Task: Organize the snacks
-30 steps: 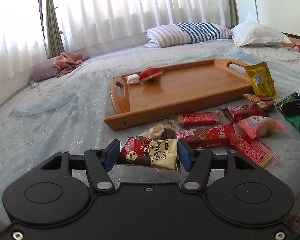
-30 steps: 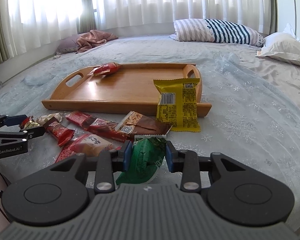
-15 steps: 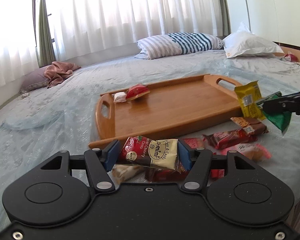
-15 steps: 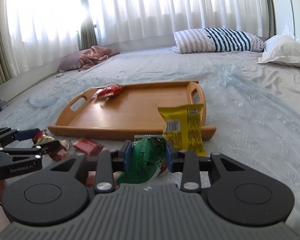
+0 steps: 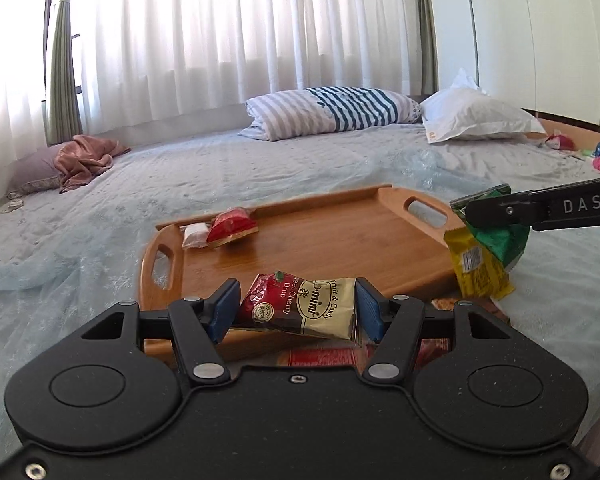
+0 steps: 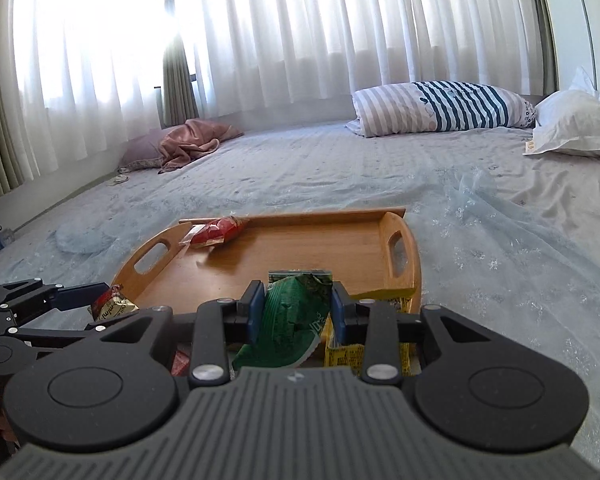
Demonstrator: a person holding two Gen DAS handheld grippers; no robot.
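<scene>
bed (image 5: 260, 168) pale blue cover | sheer curtains (image 6: 300, 40) backlit | striped pillow (image 5: 336, 114)

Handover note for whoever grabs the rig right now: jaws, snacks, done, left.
Left gripper: jaws shut on the cherry drop packet, held above the near edge of the wooden tray.
Right gripper: jaws shut on the green packet, also held off the bed, near the tray's right end.
Done: one red packet with a small white packet beside it lies in the tray's far left corner.
Left: set both held packets in the tray, then fetch the yellow packet leaning at the tray's right end and the red packets on the bed below the left gripper.
</scene>
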